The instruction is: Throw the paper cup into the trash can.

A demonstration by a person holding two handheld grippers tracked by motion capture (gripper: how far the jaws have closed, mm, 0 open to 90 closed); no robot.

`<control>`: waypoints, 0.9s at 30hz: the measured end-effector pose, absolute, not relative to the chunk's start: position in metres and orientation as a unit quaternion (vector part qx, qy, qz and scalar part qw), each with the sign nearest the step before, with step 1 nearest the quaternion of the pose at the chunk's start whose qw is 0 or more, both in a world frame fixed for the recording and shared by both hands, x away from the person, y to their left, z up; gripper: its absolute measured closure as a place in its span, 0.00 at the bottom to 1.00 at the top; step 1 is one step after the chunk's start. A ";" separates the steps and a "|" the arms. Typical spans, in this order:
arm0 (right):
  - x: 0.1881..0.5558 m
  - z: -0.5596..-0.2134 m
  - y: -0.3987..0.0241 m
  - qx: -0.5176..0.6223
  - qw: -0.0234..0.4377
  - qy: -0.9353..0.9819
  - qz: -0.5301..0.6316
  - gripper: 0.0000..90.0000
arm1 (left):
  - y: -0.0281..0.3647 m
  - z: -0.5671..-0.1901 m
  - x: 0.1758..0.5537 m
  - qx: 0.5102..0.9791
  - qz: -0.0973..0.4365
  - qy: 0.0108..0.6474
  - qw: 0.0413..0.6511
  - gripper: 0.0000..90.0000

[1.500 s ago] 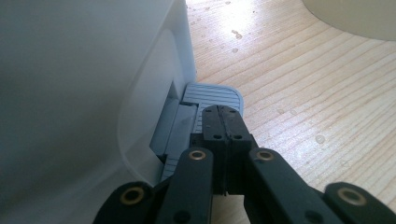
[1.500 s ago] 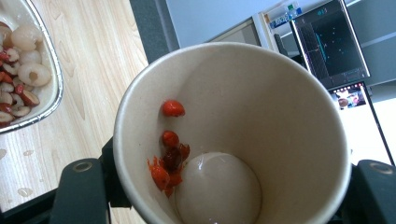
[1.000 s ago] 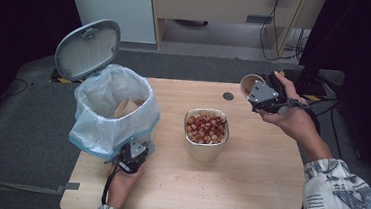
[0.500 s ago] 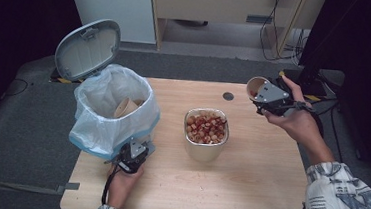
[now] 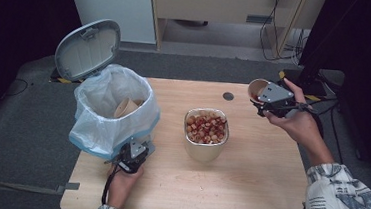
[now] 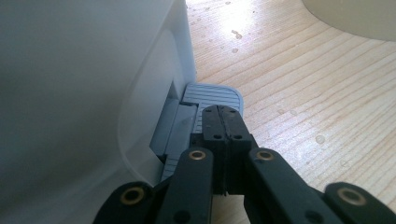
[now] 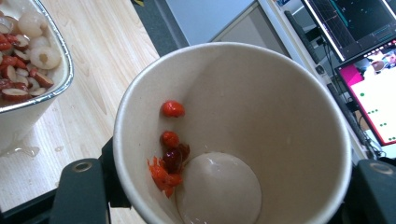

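Observation:
A white pedal bin (image 5: pixel 109 128) lined with a plastic bag stands on the table's left, its lid (image 5: pixel 87 49) up and a paper cup (image 5: pixel 125 107) inside. My left gripper (image 5: pixel 133 154) is shut, its tips (image 6: pixel 223 112) resting on the bin's grey ribbed pedal (image 6: pixel 212 93). A foil container (image 5: pixel 190 145) of red and white fruit pieces sits mid-table. Above the table's far right, my right gripper (image 5: pixel 265 98) is shut on a paper cup (image 5: pixel 256 87) tipped on its side. A few red bits (image 7: pixel 169 158) cling inside the cup (image 7: pixel 261 107), with black fingers (image 7: pixel 79 191) on either side.
A small black disc (image 5: pixel 228 96) lies on the wood behind the container. Wet drops (image 7: pixel 18 151) mark the table by the container's rim (image 7: pixel 65 70). A cabinet and cables stand behind the table, and lit monitors (image 7: pixel 369 70) beyond the right side.
My right hand has drifted slightly right and lower with the cup still gripped. The left gripper stays on the pedal and the lid stays up.

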State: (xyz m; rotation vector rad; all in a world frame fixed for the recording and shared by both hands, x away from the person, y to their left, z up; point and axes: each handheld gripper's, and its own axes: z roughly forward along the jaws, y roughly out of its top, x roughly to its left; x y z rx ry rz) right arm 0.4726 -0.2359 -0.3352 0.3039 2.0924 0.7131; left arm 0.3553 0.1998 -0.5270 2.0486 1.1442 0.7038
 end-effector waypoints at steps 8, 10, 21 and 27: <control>0.474 -0.339 -0.237 0.135 0.423 0.840 0.311 0.33 | 0.200 -0.527 0.355 0.786 0.270 0.440 0.339 0.99; 0.475 -0.339 -0.238 0.137 0.420 0.840 0.314 0.33 | 0.200 -0.527 0.355 0.786 0.270 0.440 0.340 0.99; 0.478 -0.337 -0.242 0.163 0.372 0.842 0.356 0.33 | 0.200 -0.527 0.355 0.786 0.271 0.440 0.340 0.99; 0.479 -0.337 -0.243 0.171 0.347 0.844 0.372 0.33 | 0.200 -0.527 0.355 0.786 0.271 0.440 0.340 0.99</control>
